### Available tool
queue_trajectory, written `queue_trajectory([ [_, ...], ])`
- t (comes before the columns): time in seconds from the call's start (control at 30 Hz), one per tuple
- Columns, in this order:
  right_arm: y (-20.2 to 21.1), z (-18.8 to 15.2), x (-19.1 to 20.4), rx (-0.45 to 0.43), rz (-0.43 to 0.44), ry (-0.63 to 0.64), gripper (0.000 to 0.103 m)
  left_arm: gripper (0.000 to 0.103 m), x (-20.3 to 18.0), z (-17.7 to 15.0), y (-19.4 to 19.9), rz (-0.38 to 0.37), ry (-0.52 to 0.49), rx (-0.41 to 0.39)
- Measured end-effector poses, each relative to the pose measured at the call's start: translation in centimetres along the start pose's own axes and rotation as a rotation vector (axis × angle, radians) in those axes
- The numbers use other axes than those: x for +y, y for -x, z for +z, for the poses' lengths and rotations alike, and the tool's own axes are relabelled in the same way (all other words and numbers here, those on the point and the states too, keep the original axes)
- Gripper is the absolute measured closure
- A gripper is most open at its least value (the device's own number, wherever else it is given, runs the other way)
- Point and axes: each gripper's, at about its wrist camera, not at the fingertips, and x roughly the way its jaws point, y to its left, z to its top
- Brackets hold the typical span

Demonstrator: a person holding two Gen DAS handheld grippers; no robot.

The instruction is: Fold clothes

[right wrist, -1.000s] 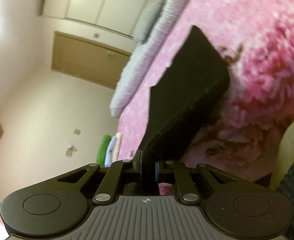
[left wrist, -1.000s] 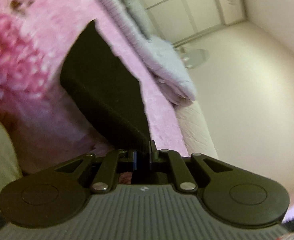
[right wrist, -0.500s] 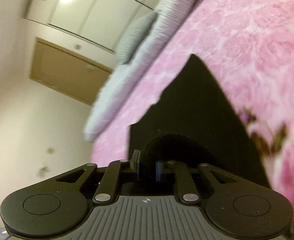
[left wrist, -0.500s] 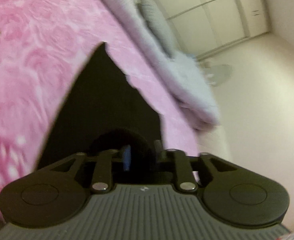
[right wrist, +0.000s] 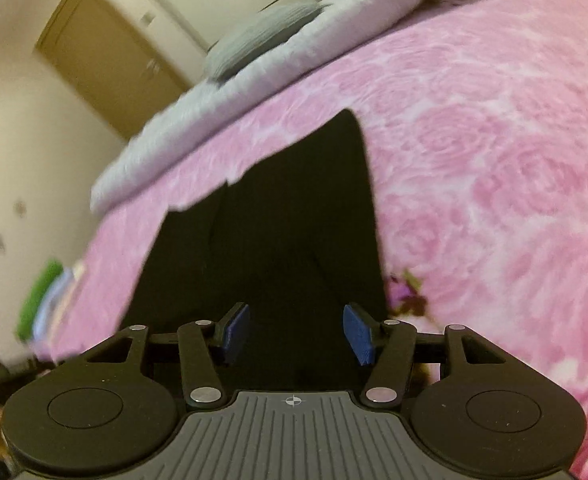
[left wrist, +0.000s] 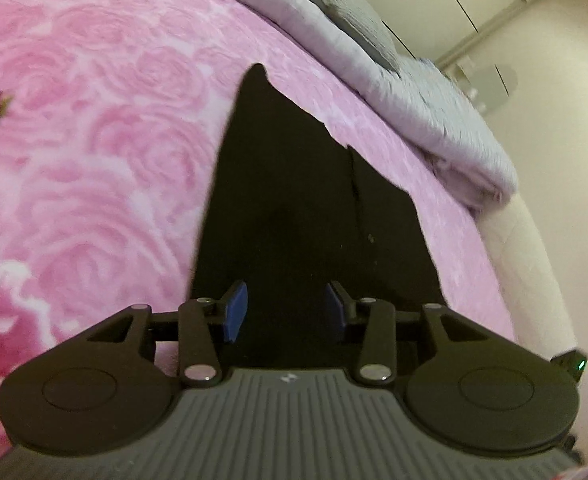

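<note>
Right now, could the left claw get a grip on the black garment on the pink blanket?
Probably yes: the left claw is open with the black garment lying flat directly between and ahead of its fingers on the pink blanket; nothing blocks it.

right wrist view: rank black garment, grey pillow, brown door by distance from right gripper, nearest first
1. Black garment: directly under and ahead of the open right gripper, lying on the pink blanket.
2. Grey pillow: upper centre, at the far edge of the bed on the pale quilt.
3. Brown door: upper left, in the wall beyond the bed.
</note>
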Motion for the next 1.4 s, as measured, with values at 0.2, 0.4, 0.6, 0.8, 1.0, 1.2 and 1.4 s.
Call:
queue_trajectory([
  [0.2, -1.8, 0.5, 0.1, -0.003, -0.021, 0.12, 0.047, 0.065, -2.2, 1.5, -1.8, 0.067, -0.204, -0.004],
  [0.4, -4.4, 1.9, 0.1, 0.031, 0.006, 0.176, 0.047, 0.065, -2.8, 2.0, -4.8, 0.118, -0.329, 0.04],
  [0.6, -7.0, 1.6, -0.1, 0.091, -0.001, 0.189, 0.078, 0.091, -2.7, 1.6, -6.0, 0.121, -0.394, 0.047],
  [0.8, -5.9, 1.4, 1.0, 0.026, -0.031, 0.246, 0.093, 0.095, -3.0, 2.1, -4.6, 0.098, -0.421, -0.029],
  [1.0, -5.8, 2.3, 2.2, -0.025, -0.079, 0.283, 0.093, 0.094, -3.5, 3.2, -5.4, 0.098, -0.408, -0.054],
  [1.2, -7.5, 1.2, 2.0, -0.008, -0.2, 0.256, 0.088, 0.086, -2.2, 2.1, -6.0, 0.183, -0.376, -0.034],
  [1.4, -3.4, 0.5, 3.9, -0.143, -0.348, 0.219, 0.083, 0.088, -2.7, 0.3, -1.5, 0.281, -0.358, -0.108],
])
